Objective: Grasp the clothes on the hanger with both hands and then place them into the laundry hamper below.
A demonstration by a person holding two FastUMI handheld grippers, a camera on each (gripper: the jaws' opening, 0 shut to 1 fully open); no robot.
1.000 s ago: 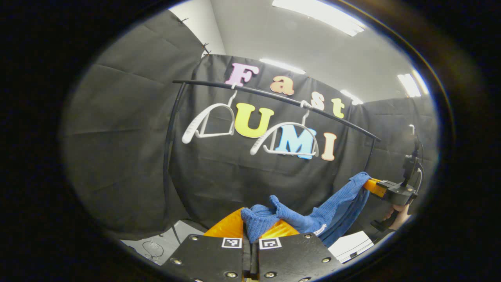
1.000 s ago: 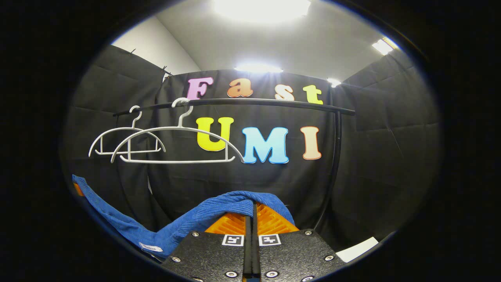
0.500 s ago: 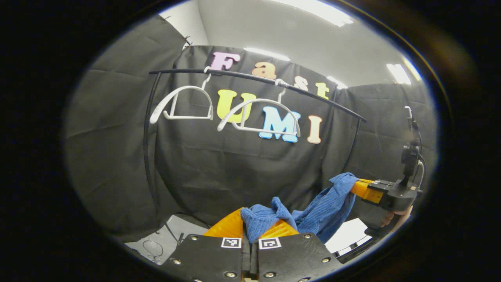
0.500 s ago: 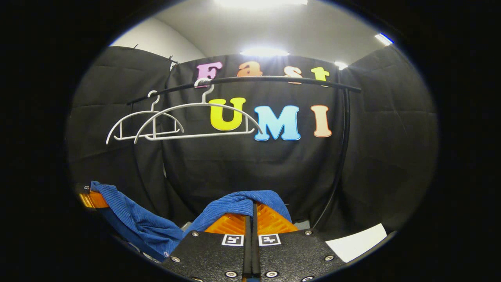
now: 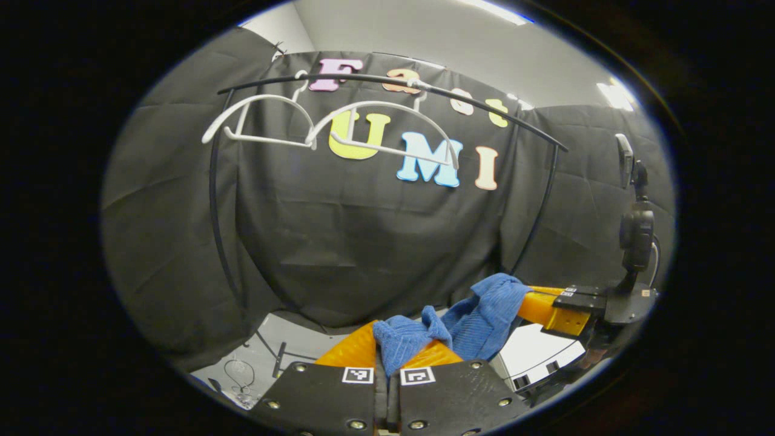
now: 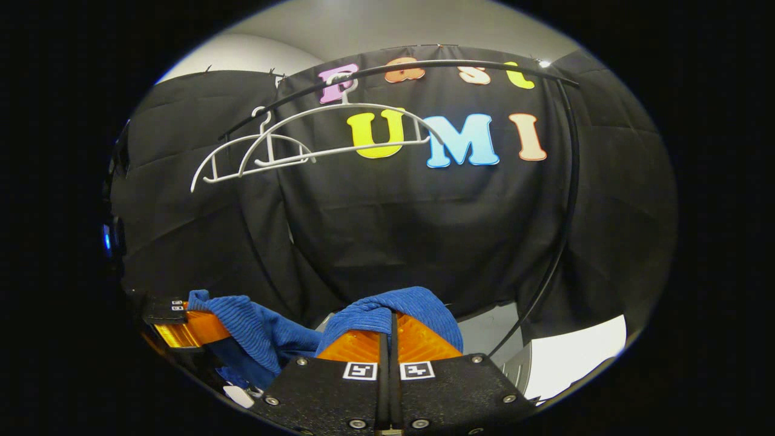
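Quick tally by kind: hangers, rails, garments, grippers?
Hangers: 2, bare, white
Rail: 1, black
Garment: 1, blue, pinched by both grippers
Grippers: 2, left gripper, right gripper
Total: 6

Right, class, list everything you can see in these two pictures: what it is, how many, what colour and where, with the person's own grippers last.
Garment: one, blue ribbed cloth, slung between the two grippers, below the rail.
Hangers: two, white, bare, hooked on the rail.
Rail: one, black, curved bar on black uprights, in front of the cloth wall.
Wall: black cloth, behind the rail.
Ceiling lights: white strips, overhead.
Floor: pale grey, low behind the rail's upright.
Left gripper: one, shut on the garment.
Right gripper: one, shut on the garment.
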